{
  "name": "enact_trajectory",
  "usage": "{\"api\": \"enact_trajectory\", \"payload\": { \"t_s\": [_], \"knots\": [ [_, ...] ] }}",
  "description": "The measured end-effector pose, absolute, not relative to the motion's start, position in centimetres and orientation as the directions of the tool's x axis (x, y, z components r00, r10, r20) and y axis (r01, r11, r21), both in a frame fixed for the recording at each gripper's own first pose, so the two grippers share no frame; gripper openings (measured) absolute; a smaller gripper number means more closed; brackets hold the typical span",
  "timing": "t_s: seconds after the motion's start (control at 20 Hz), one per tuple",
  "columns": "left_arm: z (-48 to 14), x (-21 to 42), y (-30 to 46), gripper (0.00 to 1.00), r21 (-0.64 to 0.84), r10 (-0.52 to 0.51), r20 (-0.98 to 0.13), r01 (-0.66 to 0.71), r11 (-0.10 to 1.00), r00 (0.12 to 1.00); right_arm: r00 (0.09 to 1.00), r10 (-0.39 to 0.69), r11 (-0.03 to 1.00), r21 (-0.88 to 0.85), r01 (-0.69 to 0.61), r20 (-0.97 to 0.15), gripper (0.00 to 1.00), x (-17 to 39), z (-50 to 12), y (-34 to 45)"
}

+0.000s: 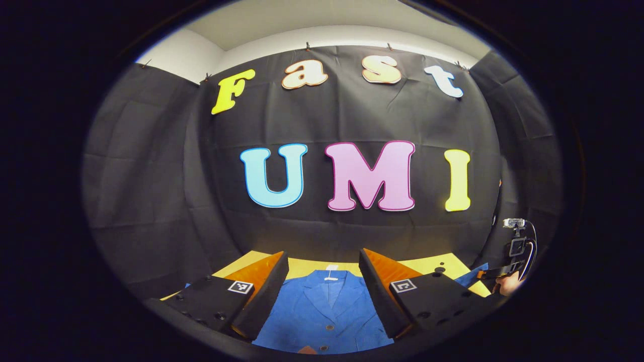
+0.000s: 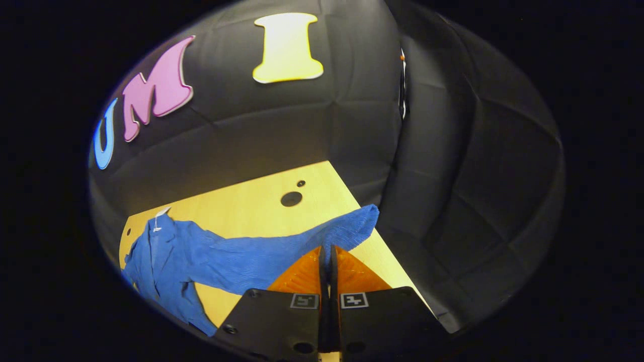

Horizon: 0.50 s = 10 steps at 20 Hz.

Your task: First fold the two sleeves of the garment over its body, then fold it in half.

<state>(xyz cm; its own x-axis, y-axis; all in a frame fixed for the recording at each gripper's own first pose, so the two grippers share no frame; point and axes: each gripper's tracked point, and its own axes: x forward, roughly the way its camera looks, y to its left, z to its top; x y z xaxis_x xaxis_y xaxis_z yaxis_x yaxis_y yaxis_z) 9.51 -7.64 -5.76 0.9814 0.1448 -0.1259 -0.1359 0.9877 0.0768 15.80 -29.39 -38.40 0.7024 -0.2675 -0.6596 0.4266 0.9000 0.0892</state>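
A blue button-front jacket (image 1: 322,311) lies flat on the yellow table (image 1: 302,269), collar and white neck tag (image 1: 330,274) toward the wall. My left gripper (image 1: 323,254) hovers open over the jacket's chest, one finger to each side of the collar. In the right gripper view the jacket body (image 2: 156,251) sits at the left and one sleeve (image 2: 282,246) stretches out toward the table's right edge. The right gripper (image 2: 326,247) is shut on that sleeve a little short of the cuff (image 2: 365,218). The right gripper (image 1: 514,246) and the hand (image 1: 508,285) holding it also appear far right.
The tabletop (image 2: 251,201) has a large round hole (image 2: 291,198) and a smaller one (image 2: 301,183) behind the sleeve. The booth's black cloth wall stands close behind the table and along its right edge, where the cuff reaches the table's side.
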Motion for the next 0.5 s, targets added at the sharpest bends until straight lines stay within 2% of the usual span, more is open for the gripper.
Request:
{"api": "enact_trajectory", "payload": {
  "t_s": [0.2,0.5],
  "knots": [
    [-6.1,9.1,-5.1,0.81,0.053,0.071,-0.132,-0.064,0.996,0.989,0.740,-0.243,0.913,0.109,0.393,-0.627,0.02,17.4,-34.5,-23.0],
    [-5.9,6.5,4.4,0.82,0.034,0.082,-0.130,-0.079,0.996,0.988,0.835,-0.171,0.961,0.096,0.257,-0.523,0.01,20.4,-26.4,-8.6]
  ]
}}
